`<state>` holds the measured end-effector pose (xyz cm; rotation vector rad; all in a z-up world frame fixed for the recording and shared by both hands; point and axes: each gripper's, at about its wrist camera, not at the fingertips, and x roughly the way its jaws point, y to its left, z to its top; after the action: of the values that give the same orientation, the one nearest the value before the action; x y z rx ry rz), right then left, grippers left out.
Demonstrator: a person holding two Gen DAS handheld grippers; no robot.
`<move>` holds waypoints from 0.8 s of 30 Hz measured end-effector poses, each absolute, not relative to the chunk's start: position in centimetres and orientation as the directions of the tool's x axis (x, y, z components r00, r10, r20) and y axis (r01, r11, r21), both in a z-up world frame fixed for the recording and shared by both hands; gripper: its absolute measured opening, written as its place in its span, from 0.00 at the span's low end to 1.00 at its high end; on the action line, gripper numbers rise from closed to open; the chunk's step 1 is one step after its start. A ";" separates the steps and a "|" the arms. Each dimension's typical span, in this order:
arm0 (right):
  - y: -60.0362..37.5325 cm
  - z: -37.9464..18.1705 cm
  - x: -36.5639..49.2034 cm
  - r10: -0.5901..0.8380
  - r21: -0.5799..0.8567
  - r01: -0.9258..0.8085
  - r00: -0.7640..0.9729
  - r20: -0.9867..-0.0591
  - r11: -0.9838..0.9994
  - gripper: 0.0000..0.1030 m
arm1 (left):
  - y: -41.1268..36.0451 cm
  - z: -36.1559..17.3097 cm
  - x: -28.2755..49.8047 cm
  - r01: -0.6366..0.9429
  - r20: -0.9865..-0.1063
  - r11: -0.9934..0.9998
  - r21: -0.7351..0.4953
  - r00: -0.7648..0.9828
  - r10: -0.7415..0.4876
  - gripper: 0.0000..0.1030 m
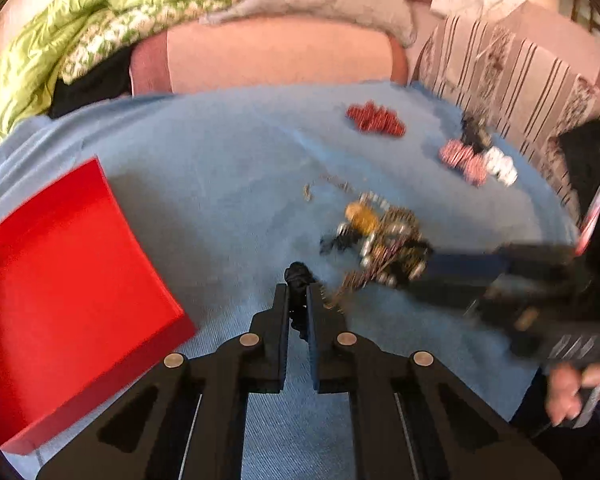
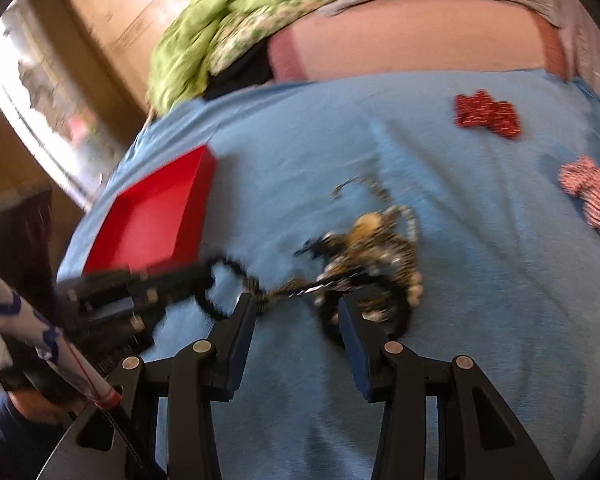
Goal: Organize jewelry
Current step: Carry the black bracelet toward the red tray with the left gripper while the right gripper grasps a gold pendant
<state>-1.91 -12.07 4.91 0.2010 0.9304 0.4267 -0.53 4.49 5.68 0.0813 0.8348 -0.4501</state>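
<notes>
I have a black beaded bracelet [image 2: 220, 286] pinched in my left gripper [image 1: 298, 300], its loop hanging off the fingertips just beside the tangled jewelry pile [image 1: 384, 240] on the blue cloth [image 1: 220, 160]. A thin chain [image 2: 296, 290] runs from the bracelet toward the pile. My right gripper [image 2: 296, 320] stands spread wide with nothing between its fingers, reaching at the pile's near edge. The red box [image 1: 60, 280] sits to the pile's left, well apart. Beyond the pile lie a red beaded piece [image 1: 374, 119], a red-and-white striped bow [image 2: 590, 194] and a small white piece [image 1: 500, 164].
</notes>
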 end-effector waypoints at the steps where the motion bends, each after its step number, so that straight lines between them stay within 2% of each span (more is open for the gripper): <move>1: -11.5 4.8 -2.0 0.439 0.334 -0.288 0.514 -0.737 0.897 0.45 | 4.6 6.3 -0.7 0.421 -0.710 0.901 -0.103 0.604 -0.363 0.08; 9: -10.9 4.0 -1.9 0.411 0.293 -0.297 0.511 -0.755 0.909 0.45 | 5.7 10.7 -2.7 0.524 -0.544 0.838 -0.151 0.663 -0.513 0.08; 12: -11.2 3.9 -1.7 0.394 0.288 -0.275 0.518 -0.760 0.917 0.45 | 5.1 10.0 -2.3 0.511 -0.591 0.854 -0.095 0.662 -0.462 0.08; 14: -11.4 3.9 -1.6 0.391 0.293 -0.263 0.519 -0.760 0.919 0.45 | 5.1 9.6 -2.1 0.504 -0.609 0.858 -0.099 0.651 -0.453 0.08; 18: -11.3 4.1 -1.7 0.402 0.298 -0.274 0.519 -0.755 0.914 0.45 | 5.6 10.5 -2.5 0.506 -0.570 0.854 -0.123 0.668 -0.479 0.08; 24: -9.7 4.2 -2.3 0.435 0.292 -0.340 0.506 -0.745 0.894 0.46 | 6.1 9.6 -1.7 0.466 -0.610 0.875 -0.133 0.657 -0.443 0.08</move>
<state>-2.29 -9.75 4.19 0.1127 0.9293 0.4686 -1.72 6.06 9.64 0.0358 0.6818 -0.5144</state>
